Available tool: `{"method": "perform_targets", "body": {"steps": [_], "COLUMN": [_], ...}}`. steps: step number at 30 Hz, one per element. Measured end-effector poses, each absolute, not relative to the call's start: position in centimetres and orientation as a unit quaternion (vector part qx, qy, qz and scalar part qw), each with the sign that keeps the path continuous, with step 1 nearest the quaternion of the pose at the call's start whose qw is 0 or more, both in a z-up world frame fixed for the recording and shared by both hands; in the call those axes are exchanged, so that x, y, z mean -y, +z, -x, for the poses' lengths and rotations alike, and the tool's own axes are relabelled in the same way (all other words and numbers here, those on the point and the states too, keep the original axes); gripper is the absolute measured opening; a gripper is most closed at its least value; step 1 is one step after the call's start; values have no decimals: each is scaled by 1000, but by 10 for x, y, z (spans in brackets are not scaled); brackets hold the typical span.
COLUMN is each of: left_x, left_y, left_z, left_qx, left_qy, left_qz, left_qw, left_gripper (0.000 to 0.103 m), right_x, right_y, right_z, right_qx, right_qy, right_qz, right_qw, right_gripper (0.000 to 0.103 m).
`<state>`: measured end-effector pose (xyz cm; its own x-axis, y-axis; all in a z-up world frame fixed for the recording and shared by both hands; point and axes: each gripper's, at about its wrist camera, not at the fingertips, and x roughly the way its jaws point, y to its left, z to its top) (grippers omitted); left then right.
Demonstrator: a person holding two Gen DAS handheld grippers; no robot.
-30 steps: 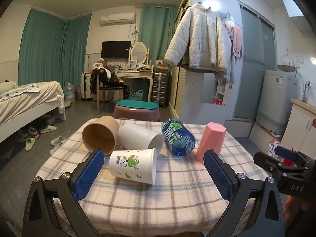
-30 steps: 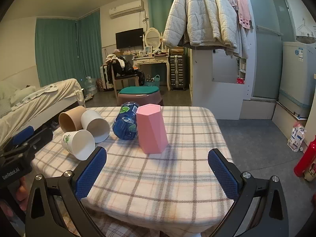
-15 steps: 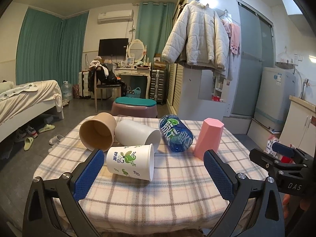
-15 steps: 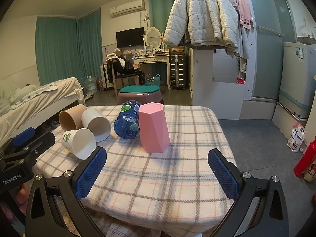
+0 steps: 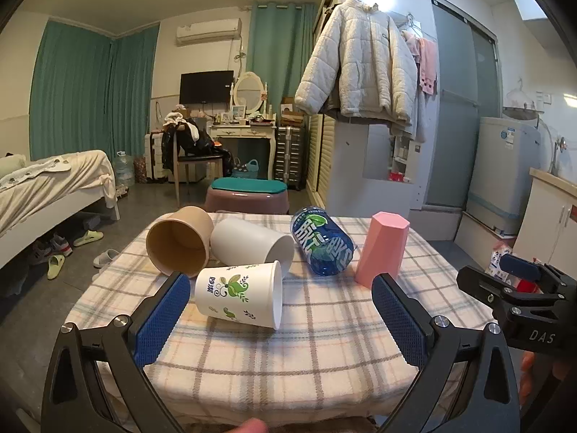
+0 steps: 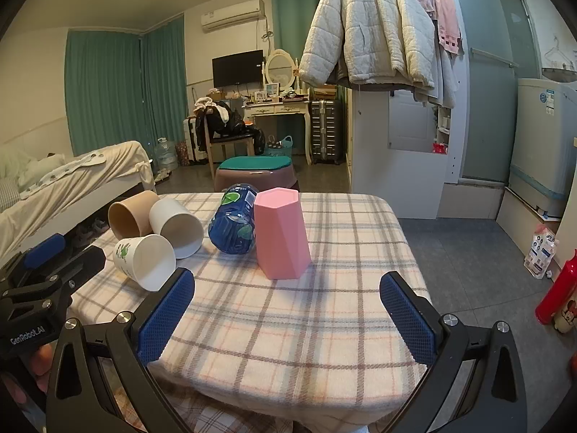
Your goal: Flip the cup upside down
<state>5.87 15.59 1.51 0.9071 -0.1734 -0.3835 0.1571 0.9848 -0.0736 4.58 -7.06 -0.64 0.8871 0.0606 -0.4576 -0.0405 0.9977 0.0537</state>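
A white paper cup with a green leaf print [image 5: 239, 296] lies on its side on the plaid table [image 5: 288, 346], mouth to the right; it also shows in the right wrist view [image 6: 144, 261]. Behind it lie a brown cup [image 5: 178, 245], a plain white cup [image 5: 250, 245] and a blue cup [image 5: 321, 243], all on their sides. A pink faceted cup [image 5: 382, 249] stands with its closed end up [image 6: 281, 232]. My left gripper [image 5: 281, 319] is open and empty just in front of the leaf cup. My right gripper [image 6: 286, 319] is open and empty in front of the pink cup.
The table's near edge lies just below both grippers. A purple stool with a teal cushion [image 5: 247, 196] stands behind the table. A bed [image 5: 43, 184] is at the left, a white wardrobe [image 5: 375, 166] and a washing machine [image 5: 505, 173] at the right. A red bottle [image 6: 555, 292] stands on the floor.
The left gripper has moved slightly closer to the leaf-print cup and a little lower. The right gripper has edged slightly forward. No cup has moved.
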Motion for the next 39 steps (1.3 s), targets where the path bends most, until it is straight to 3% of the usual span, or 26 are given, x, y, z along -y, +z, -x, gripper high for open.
{"method": "perform_targets", "body": {"steps": [39], "left_x": [-155], "left_y": [15], "left_z": [-60], "left_qx": [-191], "left_qy": [-78], "left_qz": [3], "left_qw": [978], "left_gripper": [103], "right_x": [71], "right_y": [-8], "right_z": [-45], "right_qx": [-238], "right_qy": [25], "right_qz": [-22], "right_qw": [971], "right_gripper": [103]}}
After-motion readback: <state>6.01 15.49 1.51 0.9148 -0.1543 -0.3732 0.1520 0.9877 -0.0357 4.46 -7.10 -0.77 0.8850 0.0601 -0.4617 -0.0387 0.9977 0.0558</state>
